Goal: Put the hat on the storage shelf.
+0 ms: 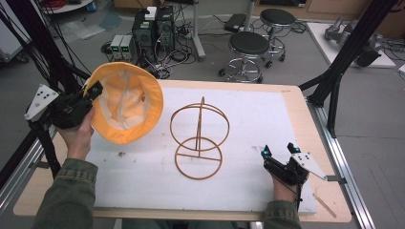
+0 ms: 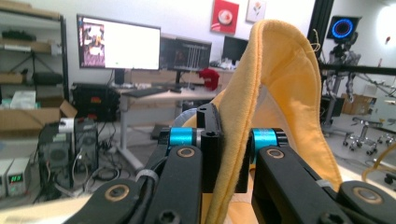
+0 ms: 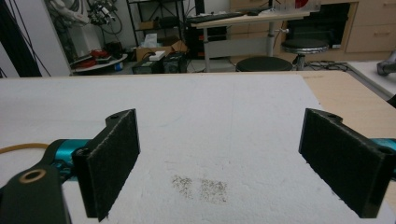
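Holding a yellow hat point(image 1: 125, 102) by its brim, the left gripper point(image 1: 90, 93) keeps it raised above the table's far-left part, up and to the left of the wire stand point(image 1: 199, 138). From the high view the hat is tipped with its open, white-lined inside showing, well apart from the stand, which stands bare mid-table on the white mat point(image 1: 267, 119). To the right of the stand and nearer the person, the right gripper point(image 1: 279, 150) rests low on the mat.

Along the left gripper's jaws, the brim point(image 2: 231, 154) is pinched tight between the two pads, the jaws nearly closed on the cloth.

Along the right gripper's jaws, they stand wide apart with nothing between them, only mat; a sliver of the stand's ring point(image 3: 21, 148) shows at the left.

By my reading, the pickup is done; carrying the hat over and setting it on the stand is left.
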